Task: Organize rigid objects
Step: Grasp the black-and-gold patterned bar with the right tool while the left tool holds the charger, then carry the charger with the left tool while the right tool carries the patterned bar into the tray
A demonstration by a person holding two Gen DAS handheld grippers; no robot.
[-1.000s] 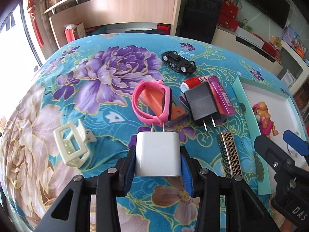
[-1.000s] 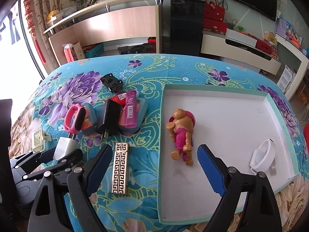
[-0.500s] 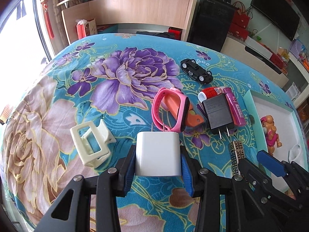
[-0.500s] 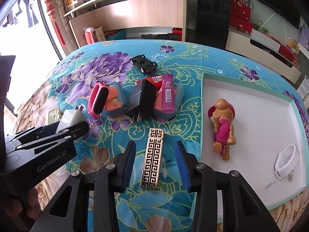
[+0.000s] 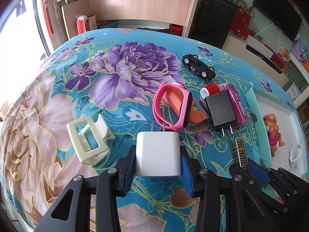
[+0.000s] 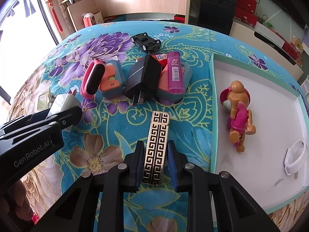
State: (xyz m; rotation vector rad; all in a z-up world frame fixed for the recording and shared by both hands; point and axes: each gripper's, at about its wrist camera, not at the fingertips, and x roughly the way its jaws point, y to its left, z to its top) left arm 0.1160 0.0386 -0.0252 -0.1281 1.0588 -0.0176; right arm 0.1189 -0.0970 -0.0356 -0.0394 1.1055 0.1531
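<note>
White plug: the white charger (image 5: pixel 158 153) sits squeezed between the blue pads of the left claw (image 5: pixel 158 166), prongs pointing away.
Gold bar: the gold patterned lighter (image 6: pixel 156 147) lies on the table (image 6: pixel 115 135), with the right claw (image 6: pixel 155 166) closed narrow on its near end, both pads touching its sides.
Tray: the white tray (image 6: pixel 270 174) is on the right, with the toy pup (image 6: pixel 238 114) and a white ring (image 6: pixel 295 157) inside.
Pile: the pink watch (image 5: pixel 171 106), black charger (image 5: pixel 222 110), purple lighter (image 5: pixel 236 106) and black toy car (image 5: pixel 199 67) lie close together past the claws.
Only the left view shows: all of the cream clip (image 5: pixel 88 141), just left of the white charger.
Only the right view shows: the blue-grey holders (image 6: pixel 114 81) under the pile, and nearly the whole tray.
</note>
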